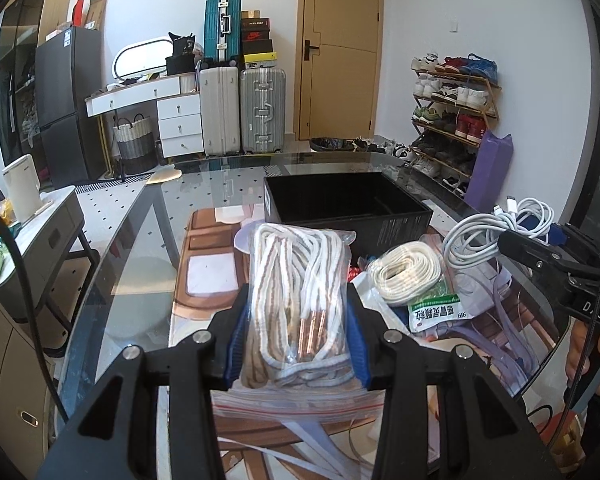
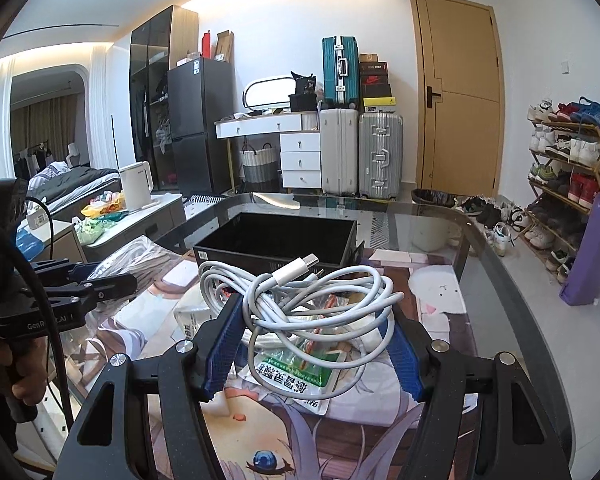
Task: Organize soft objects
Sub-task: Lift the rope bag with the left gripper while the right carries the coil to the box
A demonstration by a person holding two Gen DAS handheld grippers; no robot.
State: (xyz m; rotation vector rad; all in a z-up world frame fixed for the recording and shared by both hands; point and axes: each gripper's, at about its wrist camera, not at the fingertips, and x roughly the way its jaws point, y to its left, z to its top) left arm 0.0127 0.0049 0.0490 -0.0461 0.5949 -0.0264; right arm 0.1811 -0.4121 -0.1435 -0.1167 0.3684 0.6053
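My left gripper [image 1: 298, 344] is shut on a clear zip bag of white and brown laces [image 1: 296, 280], held above the table. In the right wrist view that left gripper [image 2: 100, 284] and its bag [image 2: 140, 256] show at the left. My right gripper [image 2: 314, 344] is shut on a coiled white charging cable [image 2: 300, 300], also lifted. The left wrist view shows the right gripper [image 1: 536, 254] and the cable [image 1: 492, 228] at the right. An open, empty black box [image 1: 344, 204] [image 2: 276, 240] stands just beyond both grippers.
A roll of flat white lace [image 1: 406, 272] and a green and white sachet [image 1: 432, 312] [image 2: 292, 376] lie on a printed mat [image 2: 380, 420] covering the glass table [image 1: 140, 240]. The table's curved edge [image 2: 512, 280] runs along the right. Suitcases, a shoe rack and a door stand behind.
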